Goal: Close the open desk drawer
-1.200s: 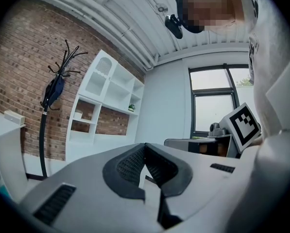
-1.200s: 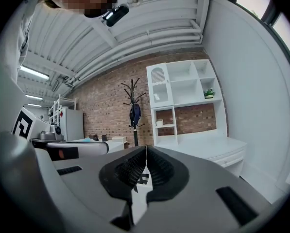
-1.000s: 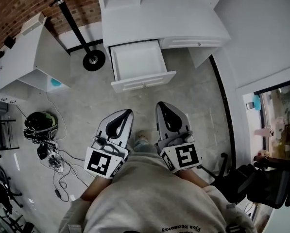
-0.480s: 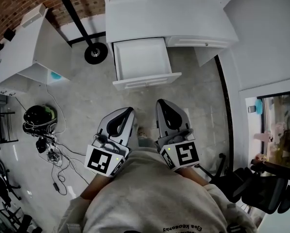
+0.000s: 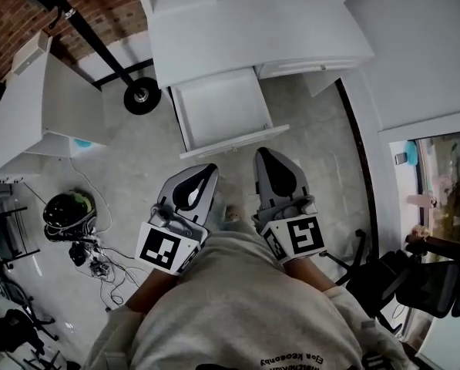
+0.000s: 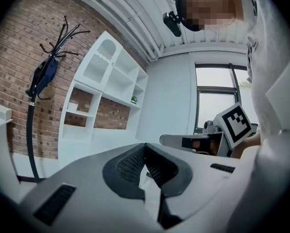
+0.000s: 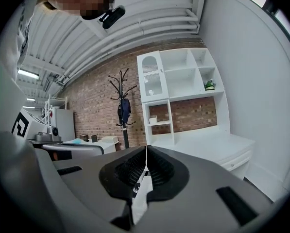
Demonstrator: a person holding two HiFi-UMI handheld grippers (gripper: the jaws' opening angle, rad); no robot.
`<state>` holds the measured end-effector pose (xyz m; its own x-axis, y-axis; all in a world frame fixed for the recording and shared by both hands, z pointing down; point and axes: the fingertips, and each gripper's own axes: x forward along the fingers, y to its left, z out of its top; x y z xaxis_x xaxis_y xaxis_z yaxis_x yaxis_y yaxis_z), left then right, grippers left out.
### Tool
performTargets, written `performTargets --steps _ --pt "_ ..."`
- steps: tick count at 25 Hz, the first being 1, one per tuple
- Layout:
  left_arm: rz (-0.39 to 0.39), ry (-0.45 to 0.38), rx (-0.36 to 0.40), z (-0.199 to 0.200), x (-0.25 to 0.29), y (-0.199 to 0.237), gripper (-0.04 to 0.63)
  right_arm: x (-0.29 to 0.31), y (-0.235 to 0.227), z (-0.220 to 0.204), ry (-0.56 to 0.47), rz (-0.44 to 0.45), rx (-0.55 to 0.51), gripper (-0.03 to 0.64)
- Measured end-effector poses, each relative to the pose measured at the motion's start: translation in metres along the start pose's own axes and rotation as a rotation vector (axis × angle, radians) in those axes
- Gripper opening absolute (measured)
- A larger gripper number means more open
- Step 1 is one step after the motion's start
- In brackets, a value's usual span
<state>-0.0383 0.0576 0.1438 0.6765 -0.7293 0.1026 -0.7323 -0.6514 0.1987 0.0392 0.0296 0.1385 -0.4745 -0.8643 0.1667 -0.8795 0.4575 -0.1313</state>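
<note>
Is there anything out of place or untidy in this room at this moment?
Yes. The open drawer of the desk stands pulled far out over the floor and looks empty, while the right drawer beside it is shut. At the left of the head view, loose cables lie tangled.

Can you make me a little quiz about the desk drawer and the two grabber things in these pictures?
1. True or false: the white desk drawer is pulled out.
2. What is between the jaws of the grey left gripper and the grey right gripper? A: a drawer handle. B: nothing, both are shut. C: a cable.
3. Fill in: the black coat stand stands in front of a ___ wall.
Key: 1 true; 2 B; 3 brick.
</note>
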Motion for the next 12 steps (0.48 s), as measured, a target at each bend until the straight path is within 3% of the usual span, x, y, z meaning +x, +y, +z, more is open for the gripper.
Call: performTargets --steps 7,12 --pt "-0.095 0.026 -0.013 0.002 0.021 0.035 0.018 0.038 -0.044 0.012 -0.026 -0.078 0.047 0.029" --pt "-0.116 0.04 -0.036 -0.002 0.039 0.048 0.018 0.055 -0.059 0.01 -0.002 -0.071 0.04 0.029"
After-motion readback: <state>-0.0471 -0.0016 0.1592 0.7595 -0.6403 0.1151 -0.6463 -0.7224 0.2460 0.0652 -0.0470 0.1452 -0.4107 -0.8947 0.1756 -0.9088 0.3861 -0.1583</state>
